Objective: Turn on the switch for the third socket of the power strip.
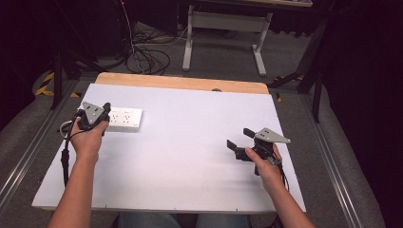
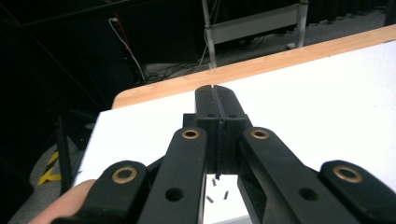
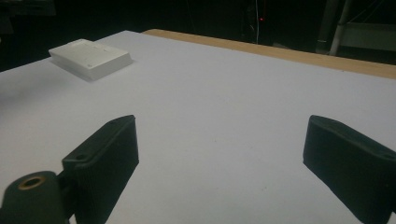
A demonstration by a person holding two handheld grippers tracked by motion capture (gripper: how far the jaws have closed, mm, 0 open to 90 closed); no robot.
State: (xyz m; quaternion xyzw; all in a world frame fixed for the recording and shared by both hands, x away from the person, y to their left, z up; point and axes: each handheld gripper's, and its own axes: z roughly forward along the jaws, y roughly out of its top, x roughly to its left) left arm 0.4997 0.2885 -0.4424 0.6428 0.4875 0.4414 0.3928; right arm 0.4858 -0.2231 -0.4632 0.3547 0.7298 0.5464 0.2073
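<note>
At the table's far left, your left gripper (image 1: 105, 111), jaws pressed together and empty, hovers over the left end of the white power strip (image 1: 126, 118). Your right gripper (image 1: 241, 140) waits well apart, jaws wide. Nothing is gripped yet.

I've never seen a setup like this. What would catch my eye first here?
Probably the white power strip, lying flat near the far left of the big white table. The left gripper sits right at its left end with its jaws pressed together. Over on the right, the right gripper hovers above bare table, its jaws spread wide with nothing between them.
</note>
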